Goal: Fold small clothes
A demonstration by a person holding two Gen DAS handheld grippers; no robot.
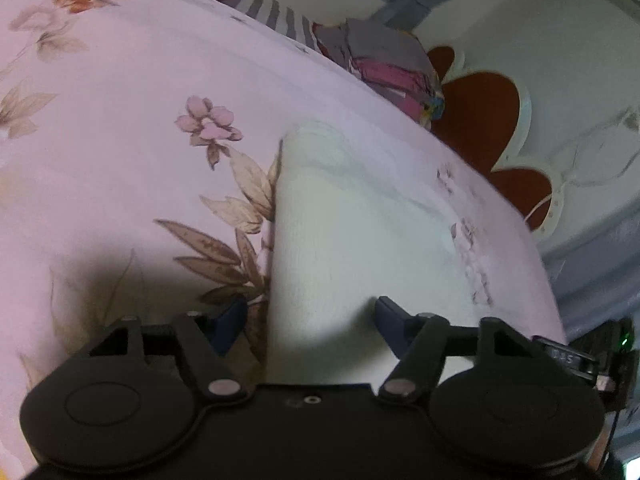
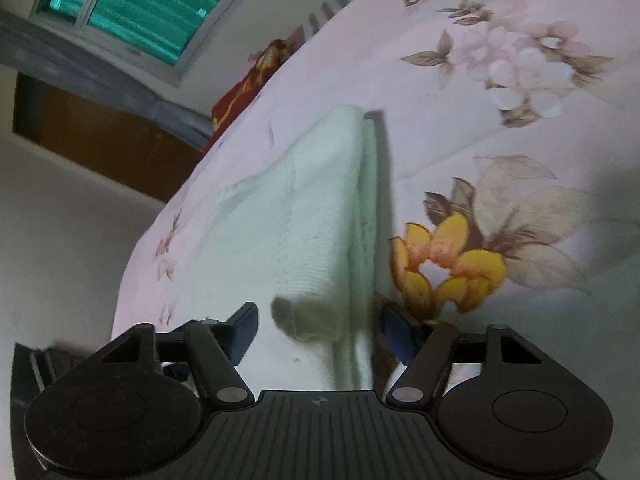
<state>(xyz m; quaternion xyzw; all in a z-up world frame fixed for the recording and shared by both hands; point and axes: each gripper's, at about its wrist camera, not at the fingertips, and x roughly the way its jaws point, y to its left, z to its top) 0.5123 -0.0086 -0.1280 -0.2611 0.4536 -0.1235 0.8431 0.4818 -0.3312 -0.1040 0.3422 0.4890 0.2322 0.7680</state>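
A small white garment (image 1: 340, 240) lies folded on the pink floral bedsheet (image 1: 140, 160). My left gripper (image 1: 310, 322) is open, its blue fingertips straddling the garment's near left edge, close above it. In the right wrist view the same white garment (image 2: 312, 216) shows a doubled fold along its right edge. My right gripper (image 2: 318, 328) is open, its fingertips on either side of the garment's near end, where a small fold of cloth sticks up.
Pillows and folded colourful cloth (image 1: 384, 64) lie at the bed's far edge. A red flower-shaped mat (image 1: 480, 112) lies on the floor past the bed. A window (image 2: 140, 12) and a wall are to the left in the right wrist view.
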